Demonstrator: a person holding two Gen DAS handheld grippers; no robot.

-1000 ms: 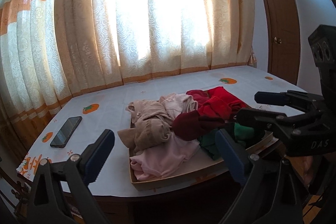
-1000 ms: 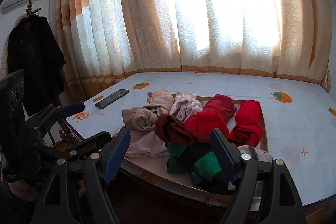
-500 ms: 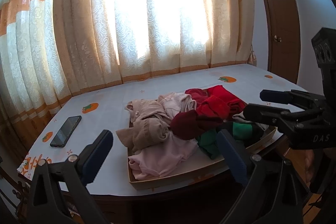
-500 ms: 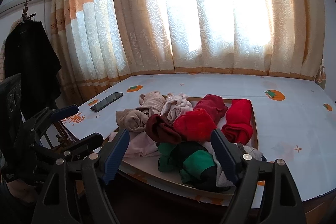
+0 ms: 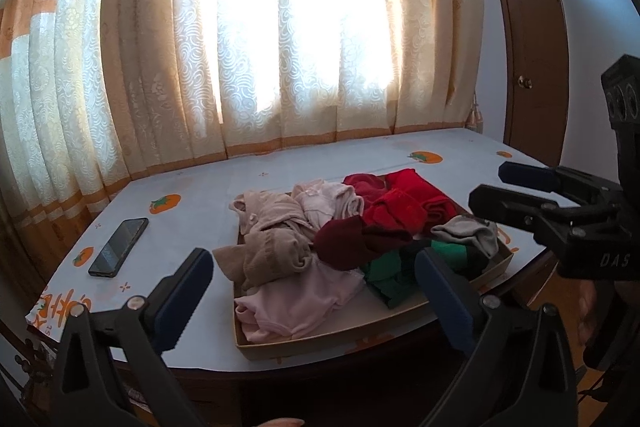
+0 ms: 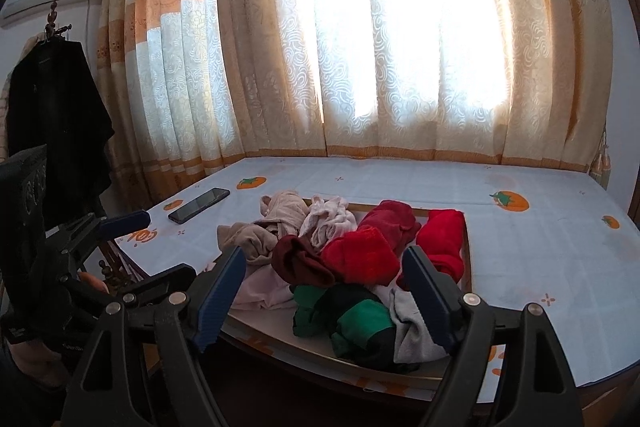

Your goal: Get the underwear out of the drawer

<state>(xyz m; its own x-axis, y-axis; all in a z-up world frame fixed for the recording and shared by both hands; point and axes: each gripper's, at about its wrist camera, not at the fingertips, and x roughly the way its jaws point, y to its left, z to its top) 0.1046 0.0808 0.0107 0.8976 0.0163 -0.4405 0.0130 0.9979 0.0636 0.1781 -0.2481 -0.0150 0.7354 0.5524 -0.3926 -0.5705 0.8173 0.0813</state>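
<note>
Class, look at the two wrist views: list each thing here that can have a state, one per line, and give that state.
Left gripper: open, holding nothing.
Right gripper: open, holding nothing.
Drawer: lying on the table, full of clothes.
Clothes: crumpled, piled, some hanging over the drawer's rim.
Phone: flat on the table, screen dark.
Curtains: drawn shut.
Door: closed.

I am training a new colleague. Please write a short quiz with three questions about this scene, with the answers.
1. True or false: the left gripper holds a garment.
2. Which lies on the table outside the drawer? A) phone B) green garment C) cup
3. What colour is the garment at the drawer's right end, in the left wrist view?

Key: 1 false, jaws open and empty. 2 A. 3 grey.
</note>
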